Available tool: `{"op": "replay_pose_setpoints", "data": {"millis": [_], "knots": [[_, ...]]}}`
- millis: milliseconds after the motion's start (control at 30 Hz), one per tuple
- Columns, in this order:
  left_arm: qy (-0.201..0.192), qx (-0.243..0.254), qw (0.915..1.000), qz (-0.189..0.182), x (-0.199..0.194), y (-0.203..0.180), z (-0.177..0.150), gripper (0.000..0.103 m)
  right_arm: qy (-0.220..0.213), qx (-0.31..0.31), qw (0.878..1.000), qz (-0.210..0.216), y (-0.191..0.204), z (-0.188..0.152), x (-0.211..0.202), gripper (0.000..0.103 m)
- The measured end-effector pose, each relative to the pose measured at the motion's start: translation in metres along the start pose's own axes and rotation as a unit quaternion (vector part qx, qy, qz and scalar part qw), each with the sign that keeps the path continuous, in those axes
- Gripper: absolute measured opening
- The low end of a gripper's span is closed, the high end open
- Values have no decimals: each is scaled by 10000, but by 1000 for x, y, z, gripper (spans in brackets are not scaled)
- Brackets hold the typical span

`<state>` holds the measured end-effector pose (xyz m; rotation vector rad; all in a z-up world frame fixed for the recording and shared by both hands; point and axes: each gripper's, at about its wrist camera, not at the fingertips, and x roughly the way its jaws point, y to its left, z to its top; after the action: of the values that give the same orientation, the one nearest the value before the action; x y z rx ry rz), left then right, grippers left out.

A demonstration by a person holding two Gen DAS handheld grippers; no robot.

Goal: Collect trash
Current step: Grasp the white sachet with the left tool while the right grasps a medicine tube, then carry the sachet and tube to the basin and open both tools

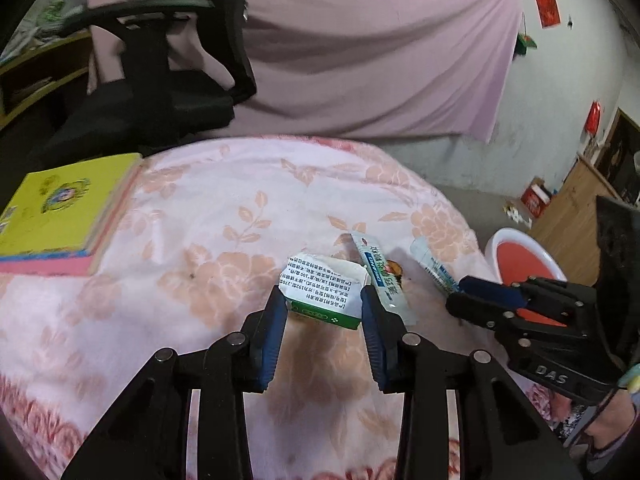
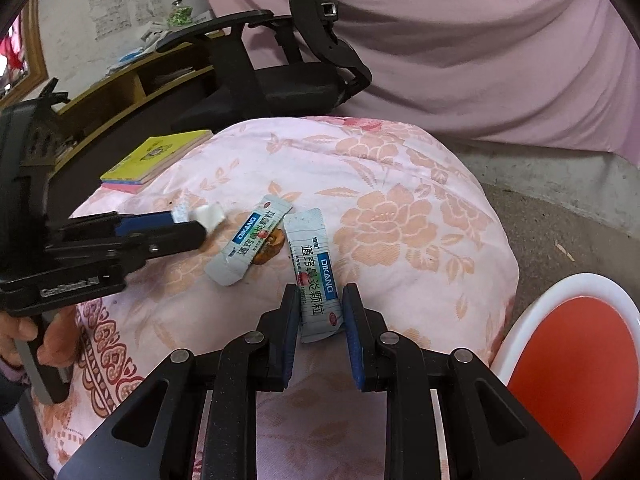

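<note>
- Straddling the crumpled box [image 1: 320,289], left gripper [image 1: 325,295] jaws spread either side of it, not clamped.
- Middle packet [image 2: 249,246] lies free on the cloth [image 2: 400,168].
- Right gripper [image 2: 320,298] jaws open around second packet [image 2: 315,270], long axis pointing away between them; bin [image 2: 568,364] just right.

Count of items on the floral cloth [image 2: 400,168]: two DIKANG sachets — the first sachet [image 2: 317,276] toward the near edge beside the basin, the second sachet [image 2: 250,246] just beside it toward the middle; one crumpled medicine box [image 1: 324,292], white and green, printed; one brown scrap [image 2: 270,246] under the second sachet, kind not determinable; one stack of books [image 1: 60,216] — yellow cover on top — at the far left corner; beyond the cloth: one red and white basin [image 2: 576,364]; one black office chair [image 2: 280,80]; grippers: two — left gripper [image 1: 324,300], right gripper [image 2: 320,308].
</note>
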<state>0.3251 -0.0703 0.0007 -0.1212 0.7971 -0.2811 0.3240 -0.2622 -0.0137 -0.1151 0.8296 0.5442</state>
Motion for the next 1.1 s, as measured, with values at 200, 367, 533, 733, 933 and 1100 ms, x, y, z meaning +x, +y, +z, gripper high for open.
{"op": "replay_pose_setpoints", "data": {"millis": [200,367,533,733,933,1100], "knots": [[-367,-323,9988,58,-37,0,-18,32,-99,-94,9999,-69,11,-8,-11,20],[-672,-278,9971,224,-61,-8,-28,32,-369,33,9991,-184,14,-13,-27,20],[-851,-230,9956,315,-76,-13,-37,32,-834,410,9954,-247,16,-23,-53,20],[-1163,-258,9923,326,-91,-19,-41,32,-1548,667,9855,-208,23,-35,-85,20],[-1654,-119,9855,349,-111,-32,-36,32,-2258,511,9727,-141,34,-37,-107,20],[-1984,-19,9795,356,-125,-44,-28,32,-2724,345,9613,-205,39,-37,-124,20]]}}
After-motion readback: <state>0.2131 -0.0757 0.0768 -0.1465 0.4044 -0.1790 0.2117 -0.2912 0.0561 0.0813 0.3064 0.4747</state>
